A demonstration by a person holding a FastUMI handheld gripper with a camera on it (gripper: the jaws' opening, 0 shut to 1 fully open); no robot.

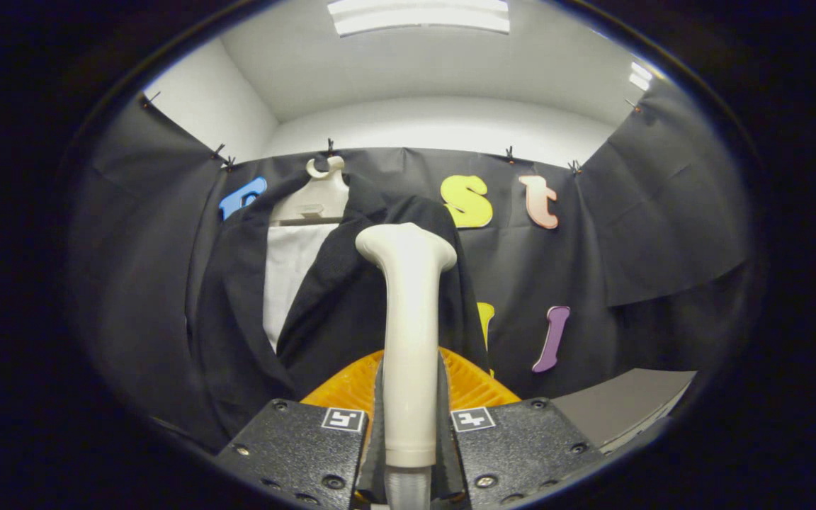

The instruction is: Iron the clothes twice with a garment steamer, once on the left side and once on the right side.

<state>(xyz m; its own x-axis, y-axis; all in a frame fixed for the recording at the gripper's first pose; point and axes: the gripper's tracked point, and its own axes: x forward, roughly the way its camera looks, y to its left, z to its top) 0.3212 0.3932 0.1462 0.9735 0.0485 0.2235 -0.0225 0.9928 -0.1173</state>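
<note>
Nearest the camera, the claw [409,418] is clamped on the cream plastic garment steamer wand [408,340], its two fingers [295,439] pressing the lower shaft from either side. The handle stands upright between them, and a ribbed hose leaves its base below the grip. The wand's widened head rises just ahead of the fingers and faces away, toward the clothes.

Beyond the head hangs the dark suit jacket [337,297], worn open over a white shirt panel [287,276] on a cream plastic hanger [319,195] that hooks over the top of the booth's black cloth wall [635,234]. The head sits in front of the jacket's right-hand front panel; whether it touches the fabric cannot be told from here. A grey desk [627,404] edge lies off to the right, near the fingers.

Judging by this pose, a pass down one side is in hand or about to start. The risks seem plain. The grip is low on a tall handle, so a sideways push against the cloth could make the wand twist or lever between the fingers. The hanger rests only on its hook, so a firm press might swing the jacket away or unhook it. The trailing hose could also snag and drag the head off its line.
</note>
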